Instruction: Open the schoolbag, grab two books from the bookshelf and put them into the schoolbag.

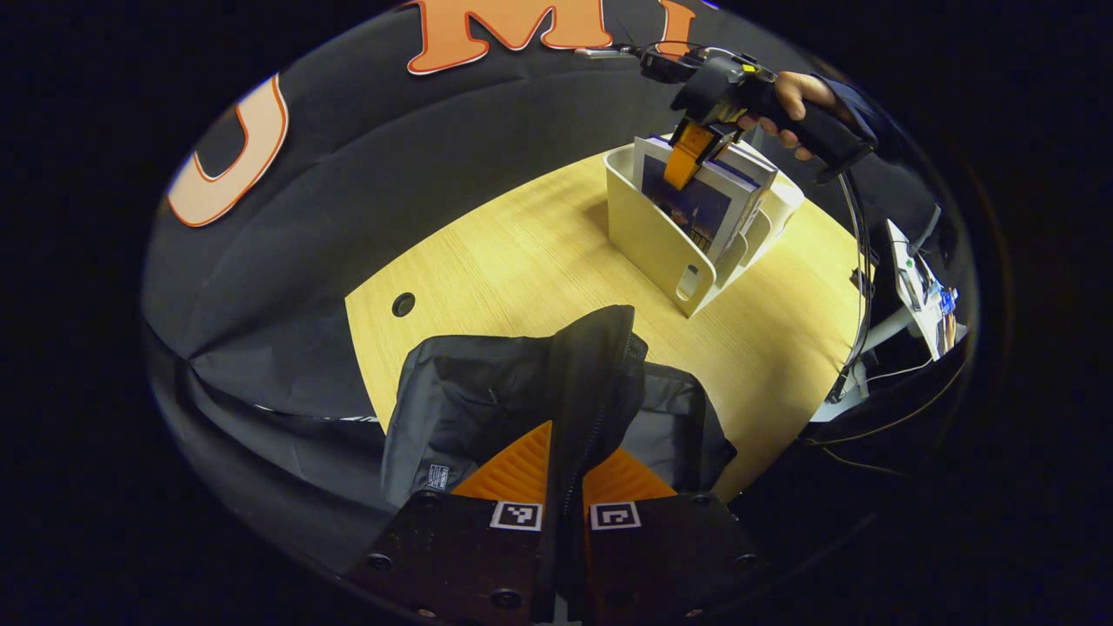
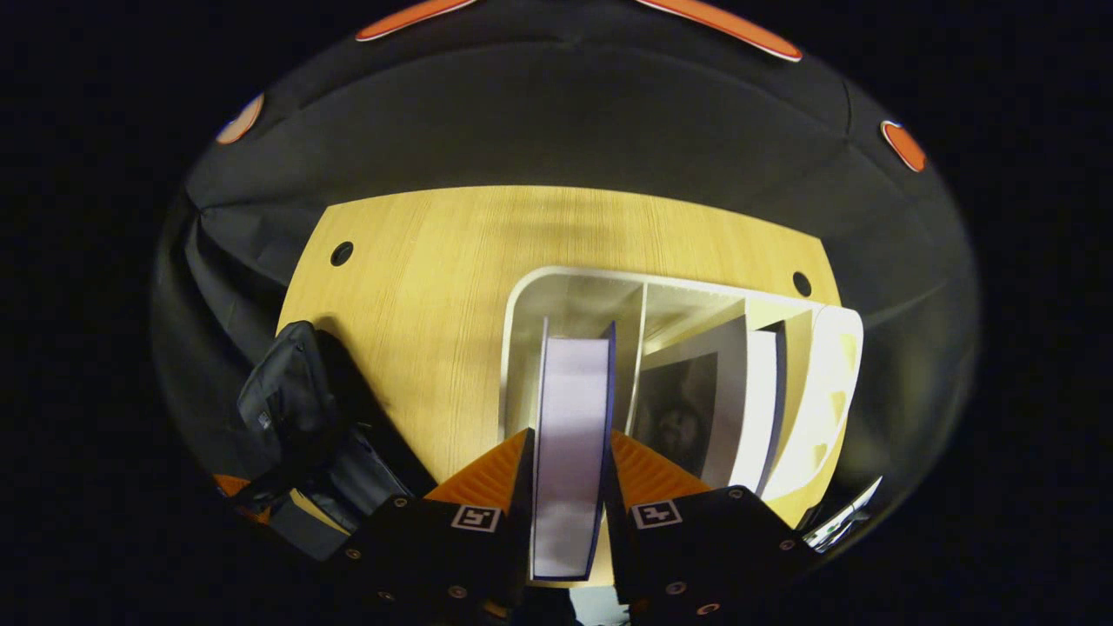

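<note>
The black schoolbag (image 1: 487,409) lies on the wooden table (image 1: 522,252). My left gripper (image 1: 567,469) is shut on a raised fold of the bag's zippered edge (image 1: 596,365). In the right gripper view, my right gripper (image 2: 569,474) is shut on the top edge of a blue-covered book (image 2: 569,409) standing in the left slot of the white bookshelf (image 2: 522,304). A second book (image 2: 748,391) leans in the slot to its right. From the left gripper view, the right gripper (image 1: 687,152) reaches down onto the books (image 1: 696,204) in the bookshelf (image 1: 648,239), held by a hand (image 1: 796,96).
The bag (image 2: 296,409) shows at the lower left of the right gripper view. Cable holes (image 1: 403,304) (image 2: 341,253) pierce the table top. Cables and a white device (image 1: 917,287) sit off the table's right edge. Black cloth walls surround the table.
</note>
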The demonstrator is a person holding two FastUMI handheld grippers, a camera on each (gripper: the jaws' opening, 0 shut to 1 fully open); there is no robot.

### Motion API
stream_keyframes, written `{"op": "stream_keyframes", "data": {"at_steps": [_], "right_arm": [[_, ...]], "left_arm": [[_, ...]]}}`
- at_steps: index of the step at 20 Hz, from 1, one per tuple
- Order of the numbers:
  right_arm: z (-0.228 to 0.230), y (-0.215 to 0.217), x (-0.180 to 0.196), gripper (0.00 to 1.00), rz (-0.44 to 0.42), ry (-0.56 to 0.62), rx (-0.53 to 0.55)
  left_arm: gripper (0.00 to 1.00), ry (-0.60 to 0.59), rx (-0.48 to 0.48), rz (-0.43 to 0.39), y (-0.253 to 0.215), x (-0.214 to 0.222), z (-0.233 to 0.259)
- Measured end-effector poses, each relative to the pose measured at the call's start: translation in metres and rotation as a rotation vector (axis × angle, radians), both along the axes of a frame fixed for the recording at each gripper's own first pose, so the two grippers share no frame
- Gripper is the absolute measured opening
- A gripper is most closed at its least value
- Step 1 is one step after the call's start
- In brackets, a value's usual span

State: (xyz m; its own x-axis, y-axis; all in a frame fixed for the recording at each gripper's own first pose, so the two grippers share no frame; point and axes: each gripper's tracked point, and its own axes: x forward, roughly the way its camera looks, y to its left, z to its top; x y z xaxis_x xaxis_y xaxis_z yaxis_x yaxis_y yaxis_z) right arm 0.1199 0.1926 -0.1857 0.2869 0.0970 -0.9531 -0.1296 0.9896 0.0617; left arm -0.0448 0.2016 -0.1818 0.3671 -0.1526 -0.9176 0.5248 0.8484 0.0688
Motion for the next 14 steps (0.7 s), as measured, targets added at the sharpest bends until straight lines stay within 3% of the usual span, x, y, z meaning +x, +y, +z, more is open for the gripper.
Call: {"op": "stream_keyframes", "data": {"at_steps": [8,14], "right_arm": [[0.029,-0.023,-0.026,0.33,-0.046,-0.014,0.007],[0.057,-0.03,-0.101,0.32,-0.058,-0.045,0.048]], "left_arm": [[0.06,0.009,-0.03,-0.003,-0.002,-0.002,-0.006],[0.06,0.012,-0.046,-0.041,-0.002,-0.006,-0.012]]}}
